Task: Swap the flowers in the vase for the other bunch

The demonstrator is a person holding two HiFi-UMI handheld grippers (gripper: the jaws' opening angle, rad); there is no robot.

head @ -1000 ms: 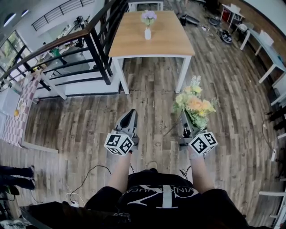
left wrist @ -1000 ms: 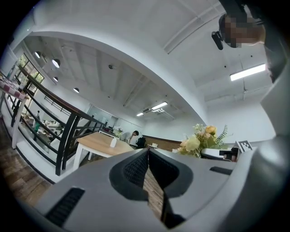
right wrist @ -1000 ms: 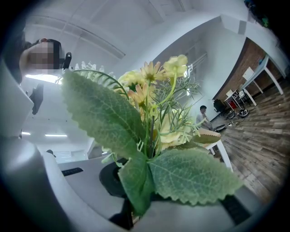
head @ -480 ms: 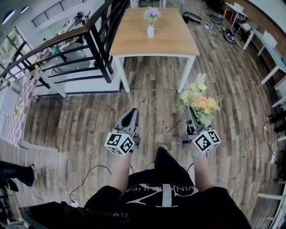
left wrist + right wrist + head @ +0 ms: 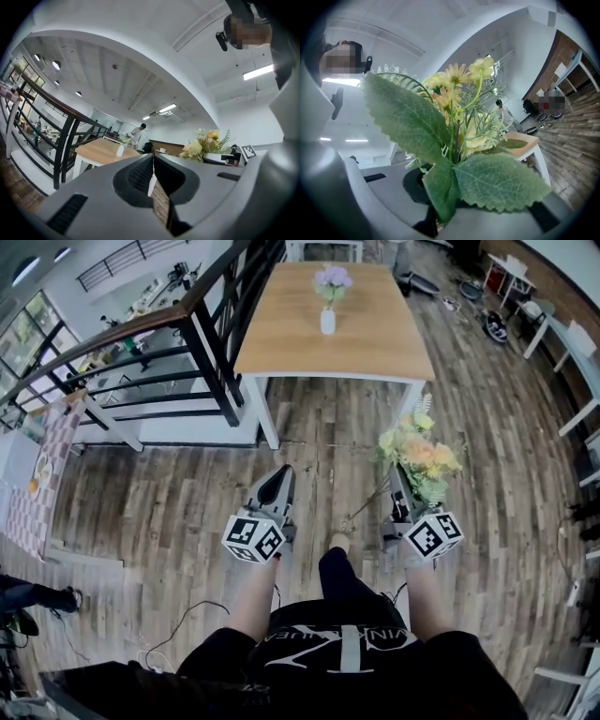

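Note:
A white vase (image 5: pixel 327 320) with purple flowers (image 5: pixel 333 277) stands on the wooden table (image 5: pixel 291 334) ahead; the left gripper view shows the vase (image 5: pixel 120 150) small and far off. My right gripper (image 5: pixel 398 491) is shut on the stems of a yellow and orange bunch (image 5: pixel 417 456), held upright over the floor. In the right gripper view the bunch (image 5: pixel 459 122) and its big leaves hide the jaws. My left gripper (image 5: pixel 278 476) is shut and holds nothing, level beside the right one. Its closed jaws (image 5: pixel 152 161) point at the table (image 5: pixel 101 149).
A black stair railing (image 5: pixel 206 343) runs along the table's left side. White desks (image 5: pixel 572 362) and clutter line the right wall. Cables (image 5: pixel 187 606) lie on the wood floor behind my left side. A person (image 5: pixel 137 136) stands beyond the table.
Both grippers have travelled forward over the floor together, and the table with the vase now sits closer in the head view. My leg has stepped forward between the arms.

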